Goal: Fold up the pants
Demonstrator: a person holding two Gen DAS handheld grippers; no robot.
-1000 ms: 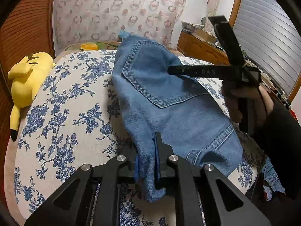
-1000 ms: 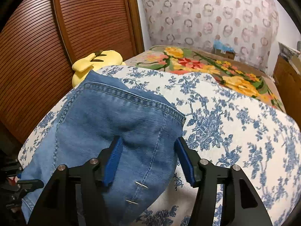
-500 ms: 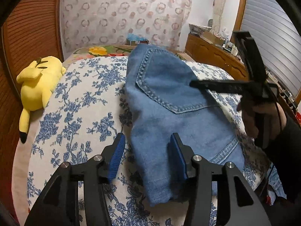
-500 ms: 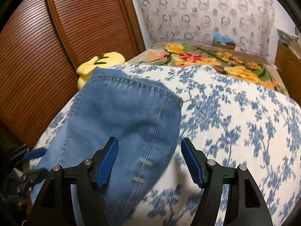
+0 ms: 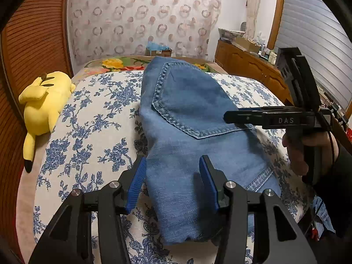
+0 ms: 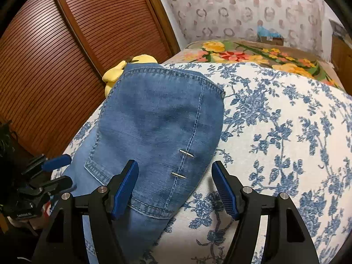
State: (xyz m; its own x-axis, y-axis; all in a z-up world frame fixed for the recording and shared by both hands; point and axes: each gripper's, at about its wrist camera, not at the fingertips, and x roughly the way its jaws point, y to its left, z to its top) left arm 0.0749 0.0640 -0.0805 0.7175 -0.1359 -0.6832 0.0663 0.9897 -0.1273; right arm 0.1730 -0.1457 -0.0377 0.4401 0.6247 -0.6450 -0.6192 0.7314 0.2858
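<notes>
Folded blue jeans lie flat on the white bed cover with blue flowers, back pocket facing up. My left gripper hovers open over their near end, blue pads on either side of the cloth and not pressing it. In the right wrist view the jeans spread out from under my right gripper, which is open, its left pad above the denim and its right pad above the cover. A hand holds the right gripper side-on over the pocket. The left gripper shows open at the left edge.
A yellow plush toy lies at the bed's left side against a slatted wooden wardrobe door. A bright flowered blanket covers the far end of the bed. A wooden dresser stands along the right.
My left gripper was shut on the jeans' near edge; it has opened and let the cloth drop flat. The right gripper's jaws have widened a little and it has shifted slightly.
</notes>
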